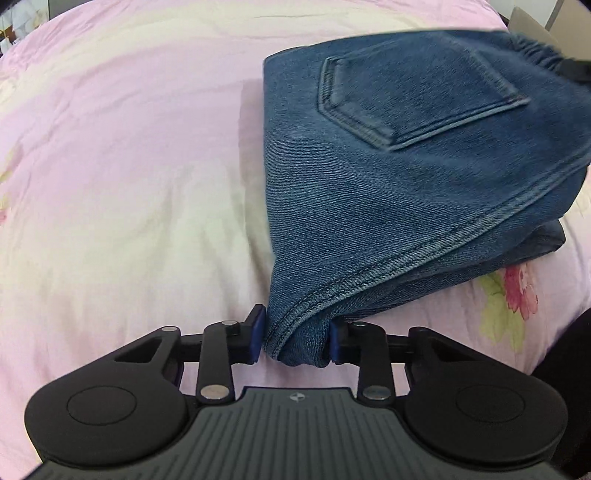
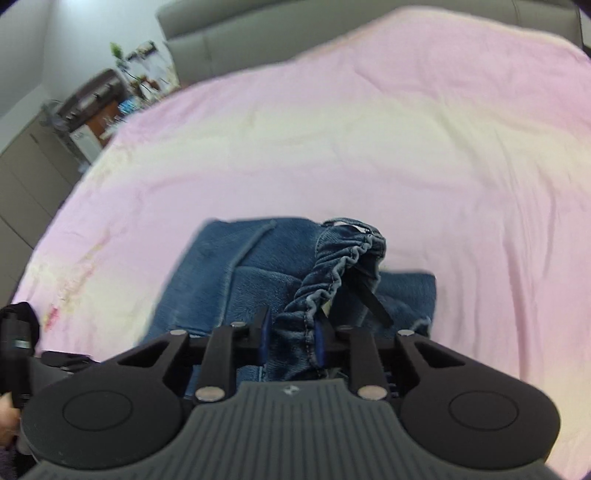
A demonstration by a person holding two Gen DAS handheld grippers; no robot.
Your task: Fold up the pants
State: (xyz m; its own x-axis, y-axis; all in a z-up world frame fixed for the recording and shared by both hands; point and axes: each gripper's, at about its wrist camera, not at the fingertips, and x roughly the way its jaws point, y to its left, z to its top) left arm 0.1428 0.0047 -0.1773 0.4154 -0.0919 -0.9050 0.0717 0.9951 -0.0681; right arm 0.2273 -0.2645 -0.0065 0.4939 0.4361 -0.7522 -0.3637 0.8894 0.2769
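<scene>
Blue denim pants (image 1: pixel 388 177) lie partly folded on a pink bed cover, back pocket (image 1: pixel 413 99) facing up. My left gripper (image 1: pixel 297 339) is shut on a seamed corner of the pants and holds it lifted off the bed. In the right wrist view the pants (image 2: pixel 258 280) lie below, and my right gripper (image 2: pixel 291 343) is shut on the gathered elastic waistband (image 2: pixel 332 273), held above the folded layers. The other gripper shows at the top right of the left wrist view (image 1: pixel 576 70).
The pink bed cover (image 1: pixel 129 184) has a flower print (image 1: pixel 517 291) near the pants. A grey headboard (image 2: pixel 332 33) runs along the far side. A cluttered shelf (image 2: pixel 103 107) and cabinets (image 2: pixel 26 173) stand left of the bed.
</scene>
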